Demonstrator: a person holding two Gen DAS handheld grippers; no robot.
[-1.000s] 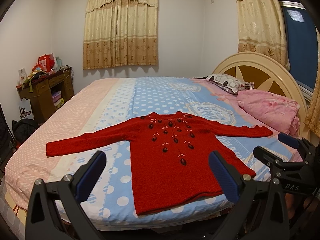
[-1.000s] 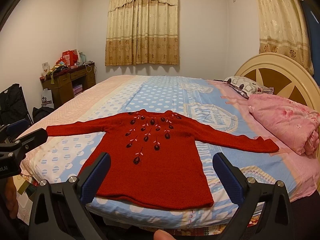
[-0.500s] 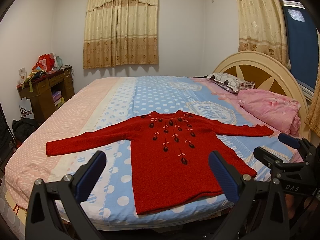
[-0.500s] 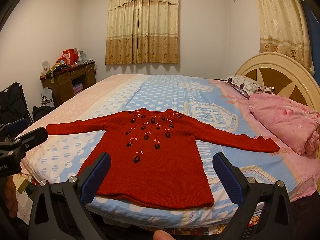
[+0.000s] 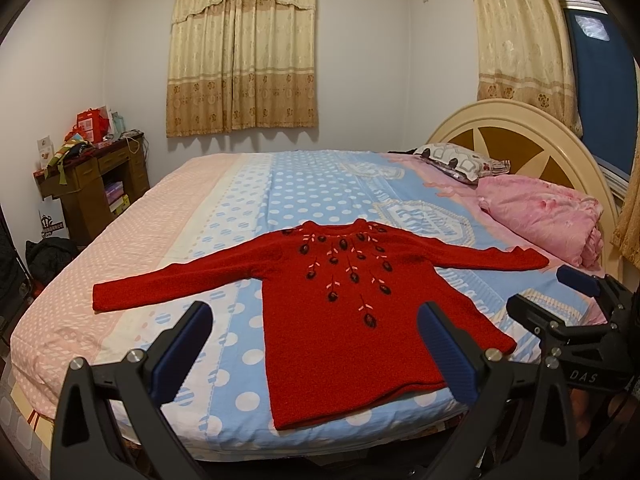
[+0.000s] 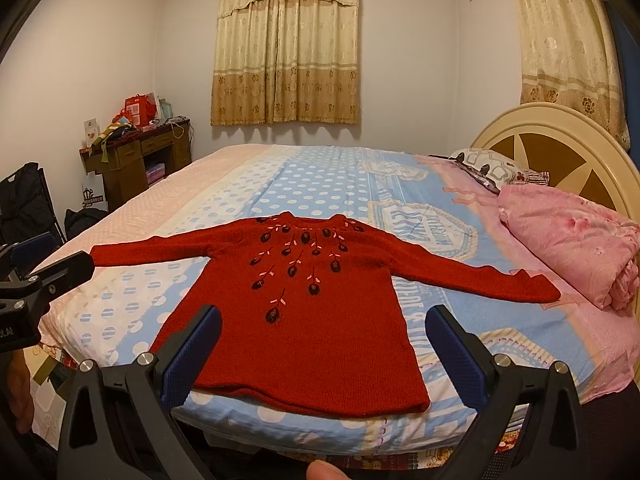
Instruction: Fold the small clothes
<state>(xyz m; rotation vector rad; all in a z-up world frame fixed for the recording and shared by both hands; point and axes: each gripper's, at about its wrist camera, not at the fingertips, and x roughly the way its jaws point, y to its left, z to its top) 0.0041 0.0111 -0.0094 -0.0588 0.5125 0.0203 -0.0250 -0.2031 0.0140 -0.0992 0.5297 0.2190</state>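
A red sweater lies flat on the bed, sleeves spread, hem toward the near edge. The left gripper and right gripper hang before it, both spread wide and empty. The left view shows the right gripper's body lettered "DAS".

red sweater | flat, front up, sleeves spread | near bed edge
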